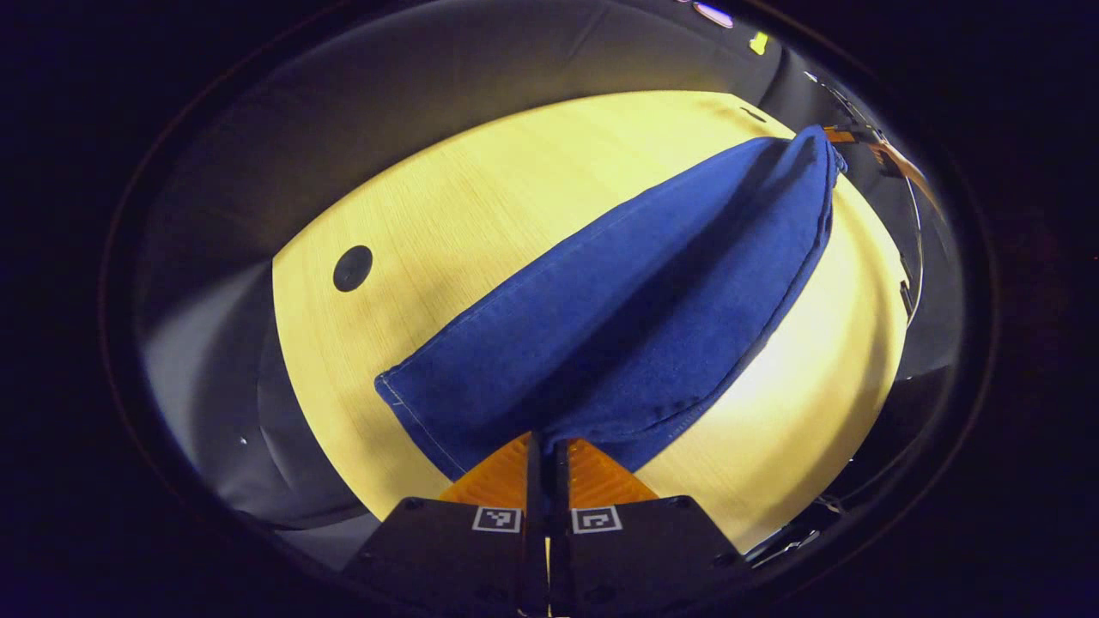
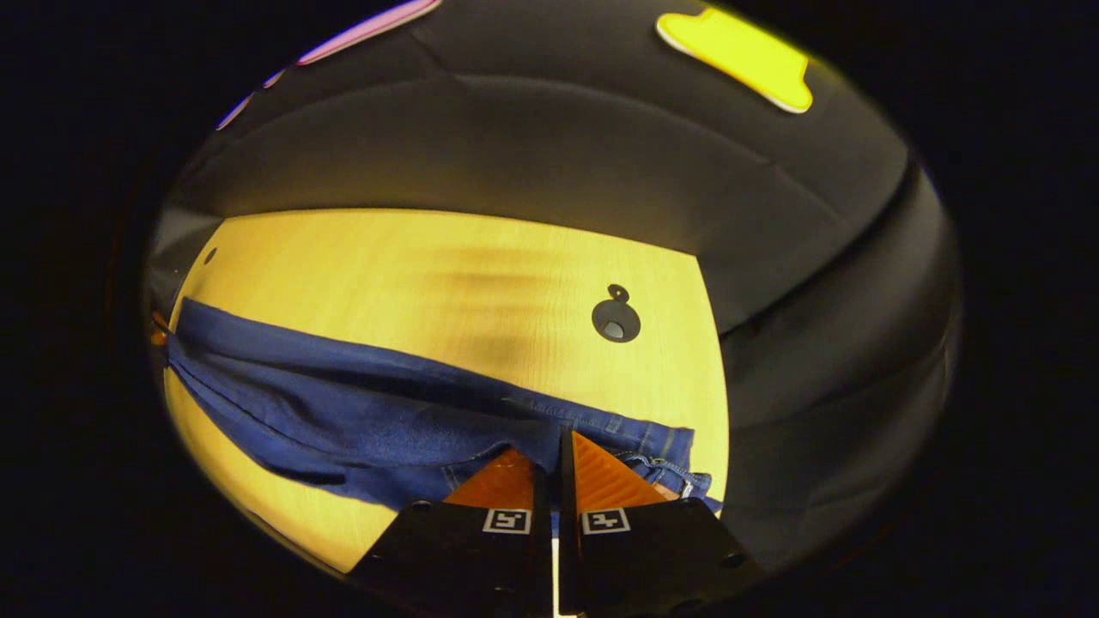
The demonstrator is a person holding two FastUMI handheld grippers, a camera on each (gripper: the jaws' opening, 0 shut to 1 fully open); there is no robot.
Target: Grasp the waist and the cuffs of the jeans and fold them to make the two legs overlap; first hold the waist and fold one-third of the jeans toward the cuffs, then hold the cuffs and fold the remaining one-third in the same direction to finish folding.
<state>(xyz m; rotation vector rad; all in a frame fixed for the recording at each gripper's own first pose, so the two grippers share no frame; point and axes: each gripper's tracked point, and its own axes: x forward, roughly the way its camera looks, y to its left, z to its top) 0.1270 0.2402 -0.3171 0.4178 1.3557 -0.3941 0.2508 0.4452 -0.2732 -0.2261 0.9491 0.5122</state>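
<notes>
Over the table (image 1: 412,215), both claws pinch the lifted jeans (image 1: 635,300).

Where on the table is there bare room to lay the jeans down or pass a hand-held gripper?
Bare table lies between the jeans and the booth wall, broken by one round port. In the left gripper view, open wood surrounds the other port. A narrower strip runs along the jeans' near edge. It is crowded at the waist, by the right hand-held gripper.

The jeans (image 1: 635,309) lie stretched across the tabletop (image 1: 481,197). In the left gripper view a round hole (image 1: 353,268) sits left of them. In the right gripper view another hole (image 2: 616,319) lies behind the waist (image 2: 635,442).
</notes>
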